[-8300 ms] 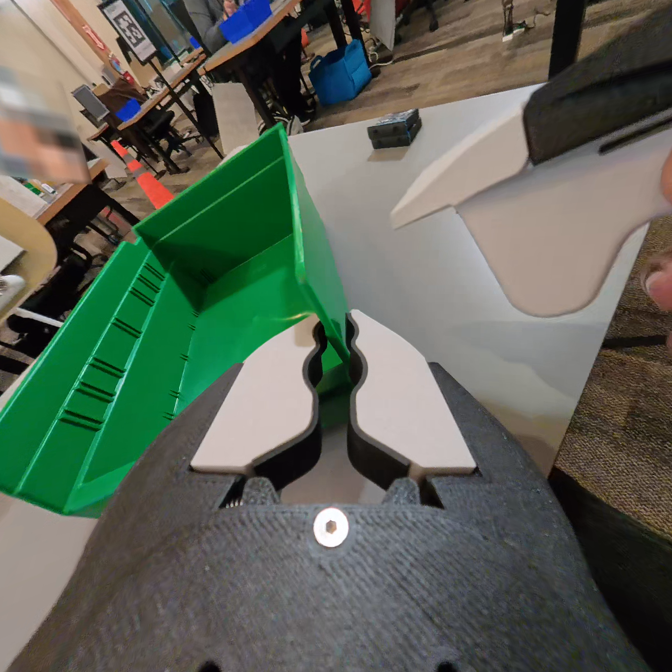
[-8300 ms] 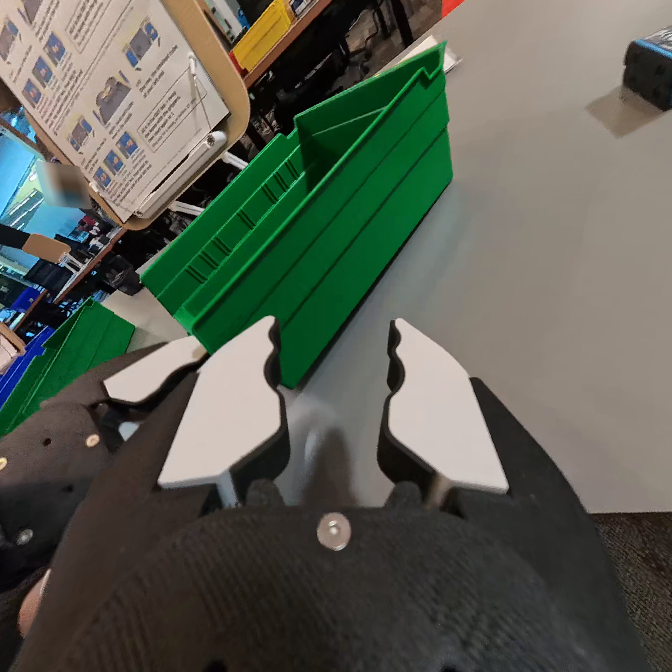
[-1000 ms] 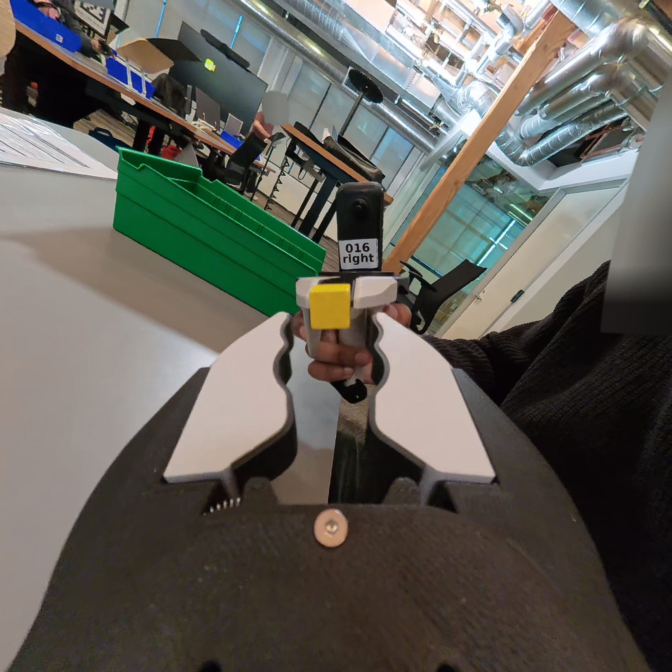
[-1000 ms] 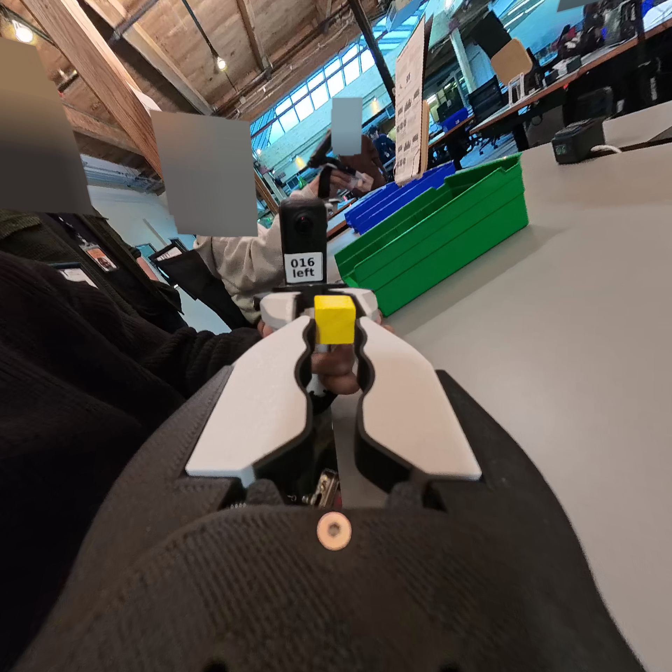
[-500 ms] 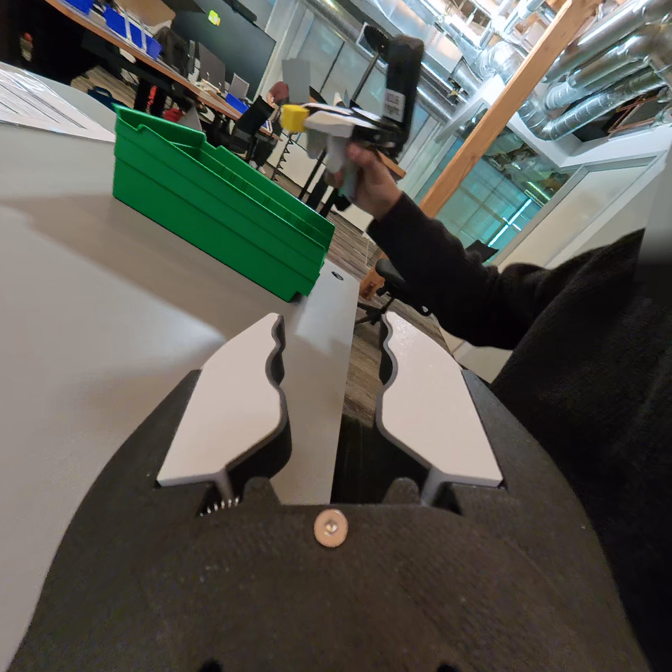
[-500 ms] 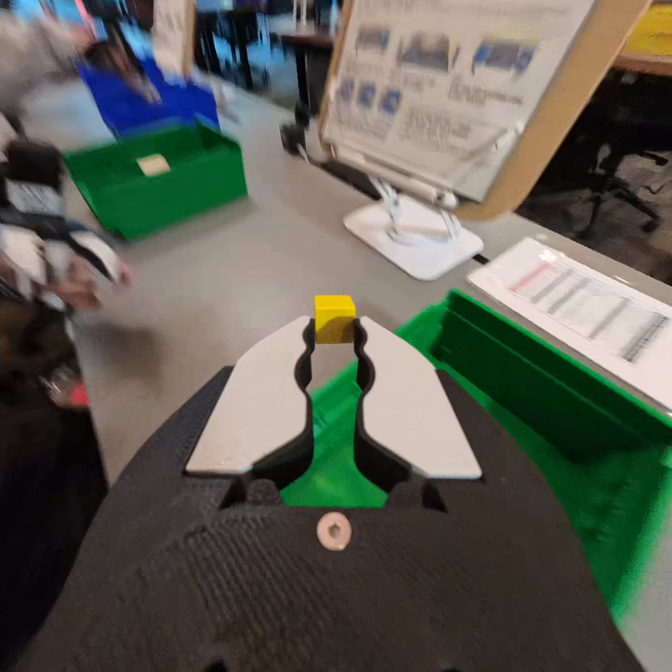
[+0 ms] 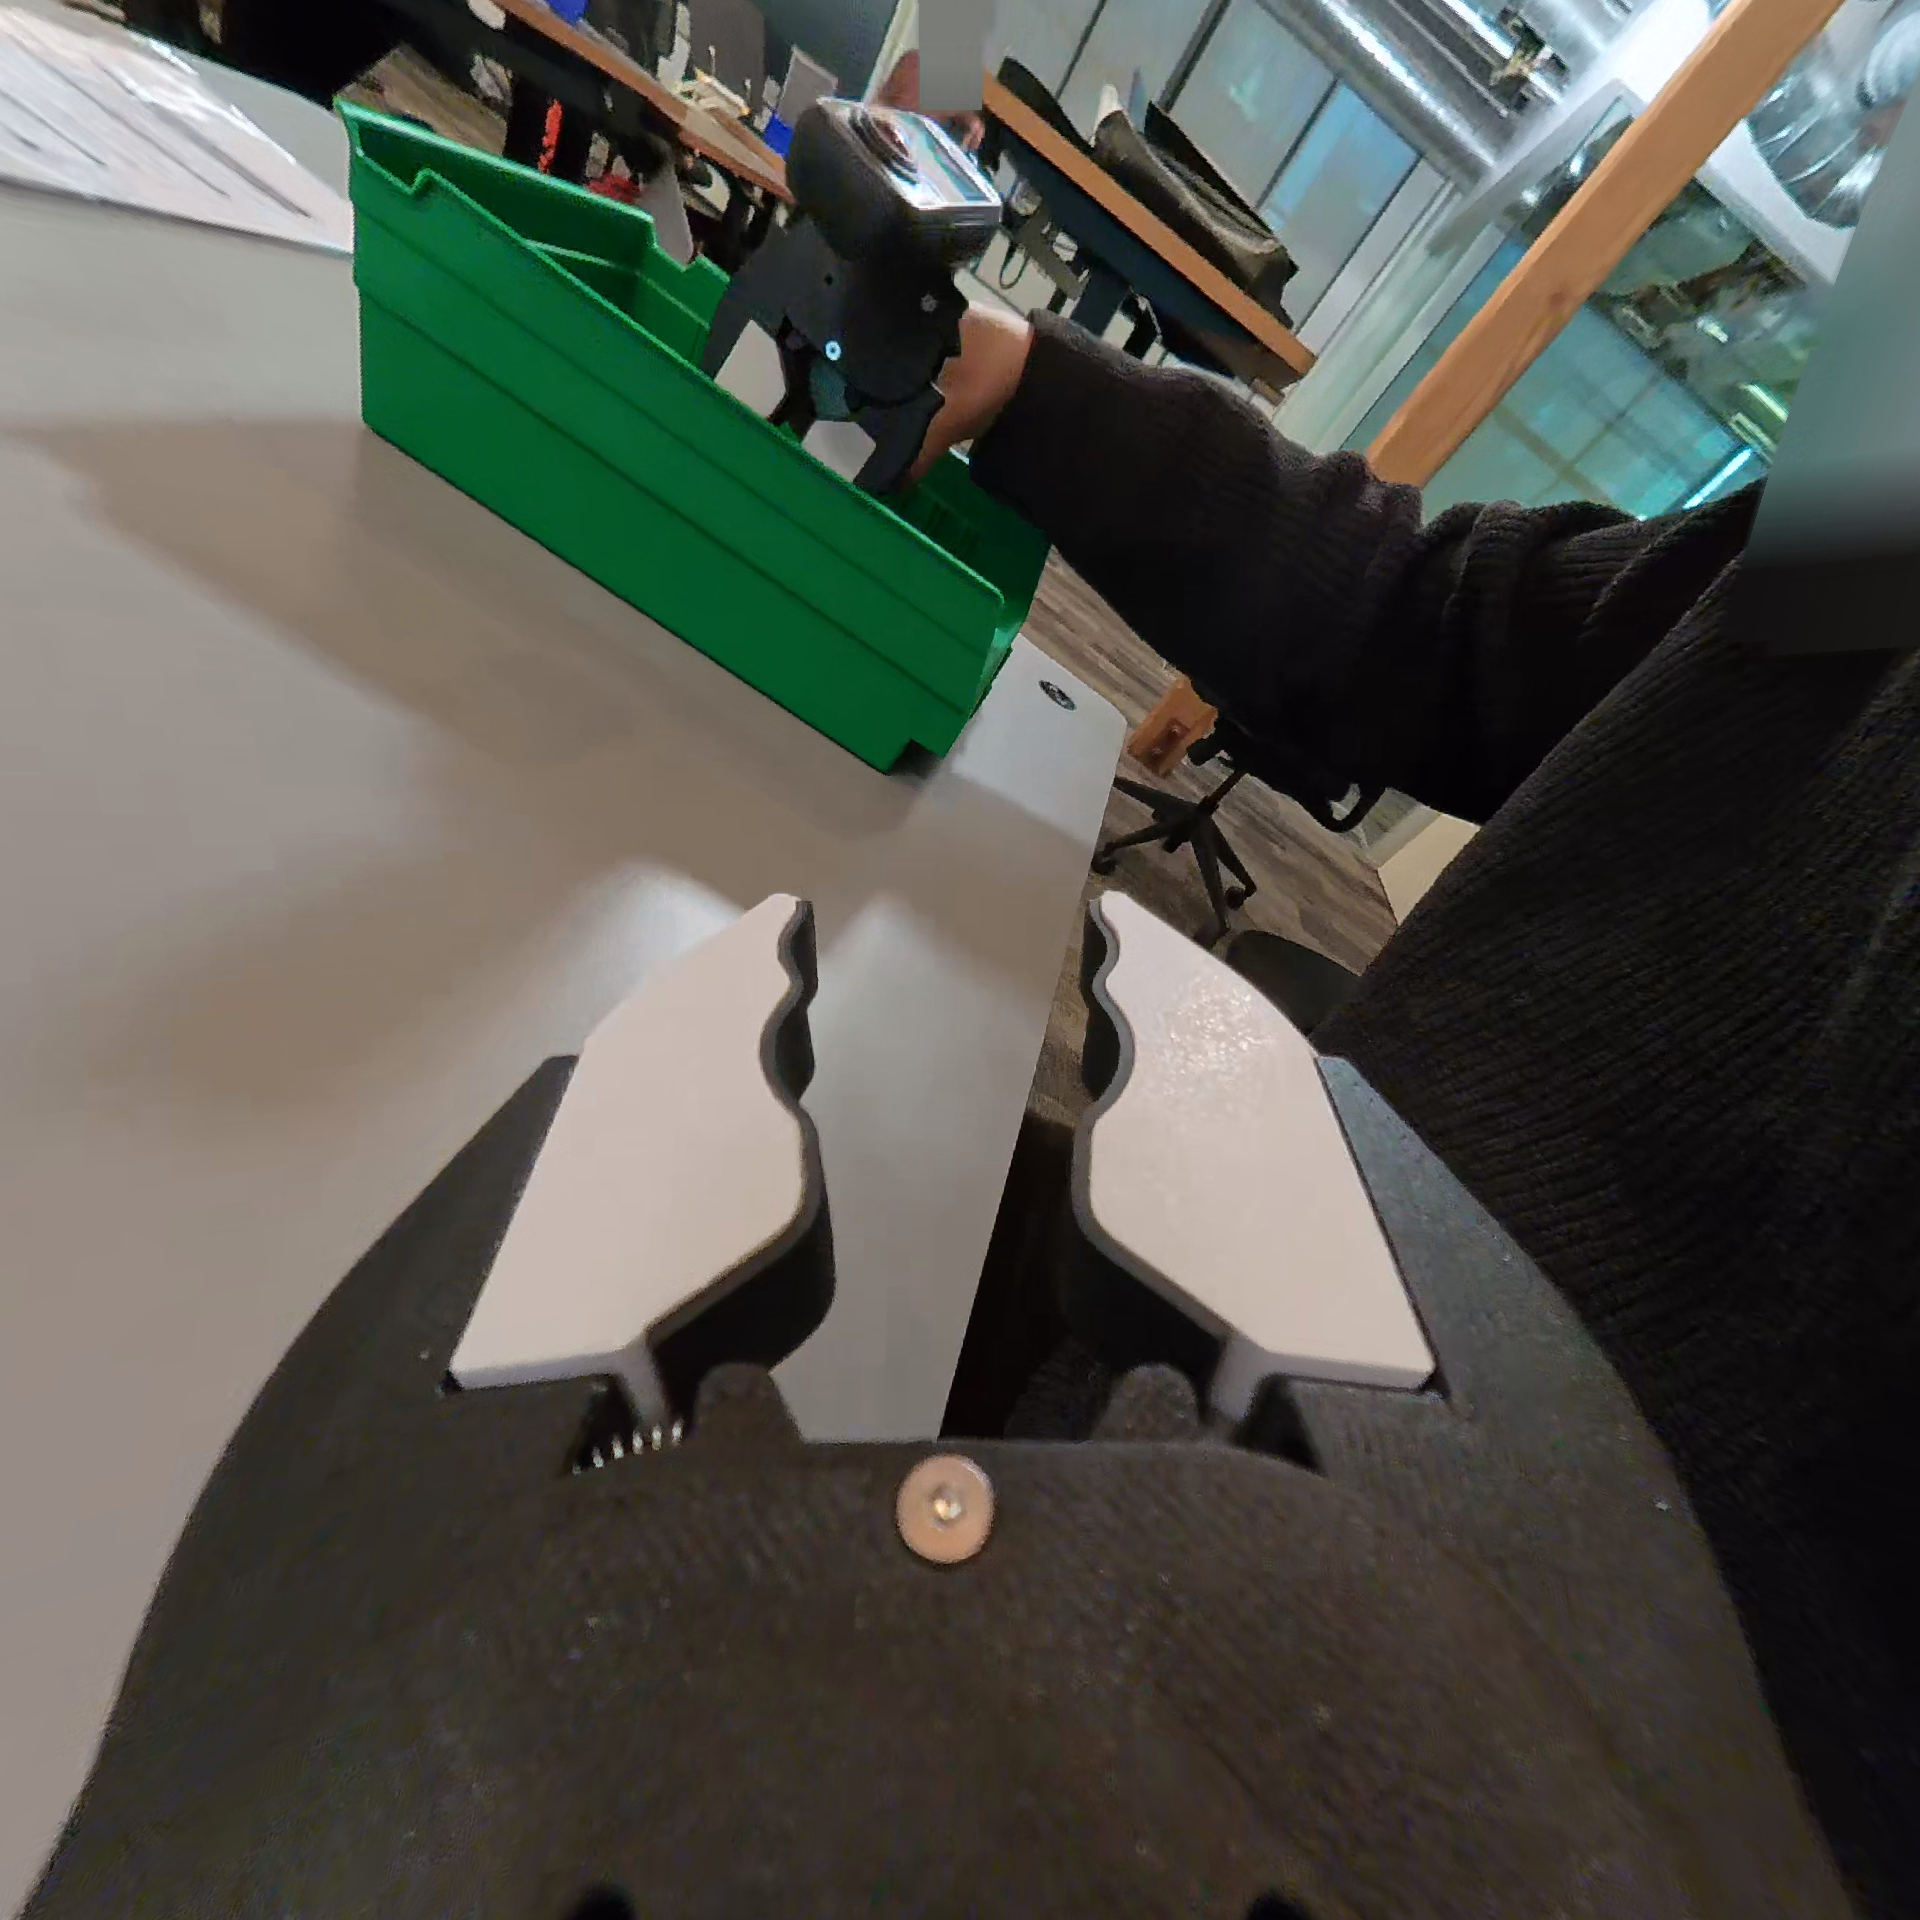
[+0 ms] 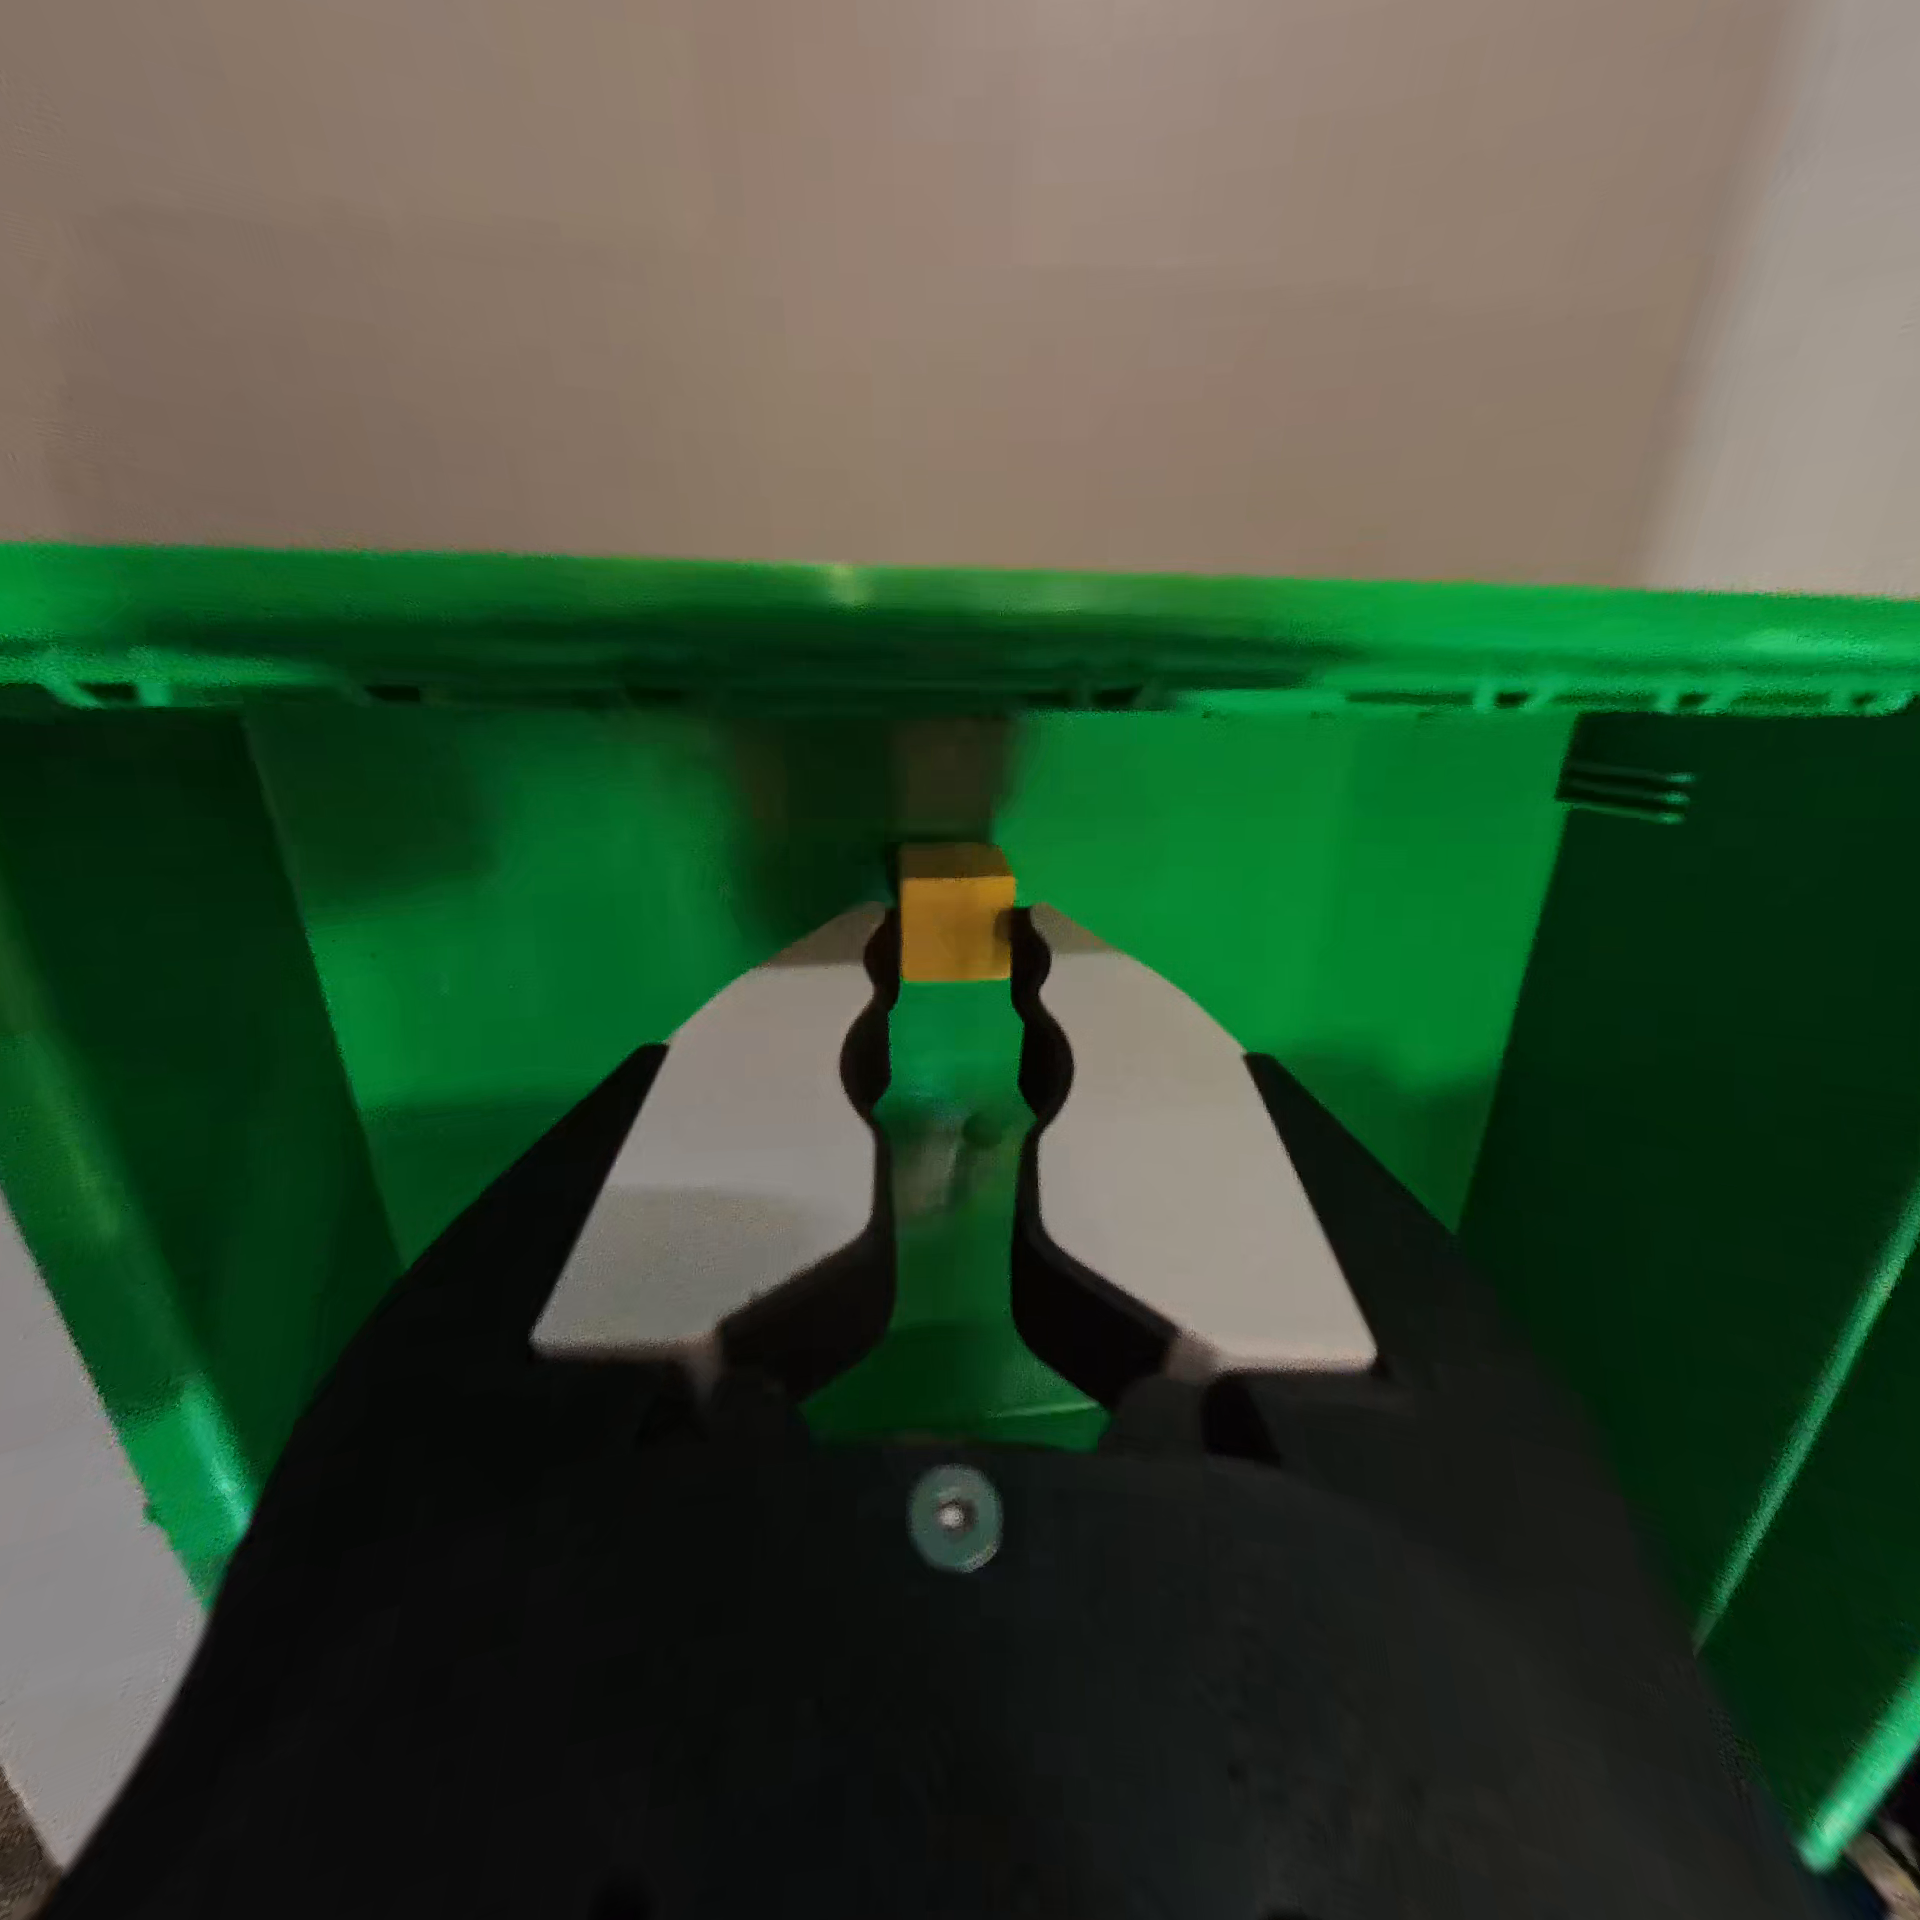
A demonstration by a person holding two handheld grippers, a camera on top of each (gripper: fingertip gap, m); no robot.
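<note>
Yellow block [image 8: 954, 914]: one only, a small cube pinched at the tips of the right gripper [image 8: 951, 923], whose two fingers press on its left and right faces. The gripper reaches down inside a green bin [image 8: 623, 935], and the block sits low in it, close to where the bin's floor meets the far wall. The right wrist view is blurred, so I cannot tell whether the block touches the floor or the wall.

In the left wrist view the same bin [image 7: 623, 499] stands on a grey table [image 7: 260, 779], near the table's far corner. The right gripper's black body and camera show above the bin's rim, with its fingers hidden inside. A hand holds it, and a dark knitted sleeve [image 7: 1299, 582] runs back toward the person.

The left gripper [image 7: 945, 920] hovers over the near edge of the table, well apart from the bin. Its fingers are spread with nothing between them, and it touches nothing.

By count: one yellow block, one green bin, two grippers and one table. One printed sheet of paper [image 7: 125, 135] lies on the table beyond the bin, and one office chair [image 7: 1195, 821] stands on the floor past the table's corner. Nothing else shows inside the bin in the part that the right wrist view covers.
</note>
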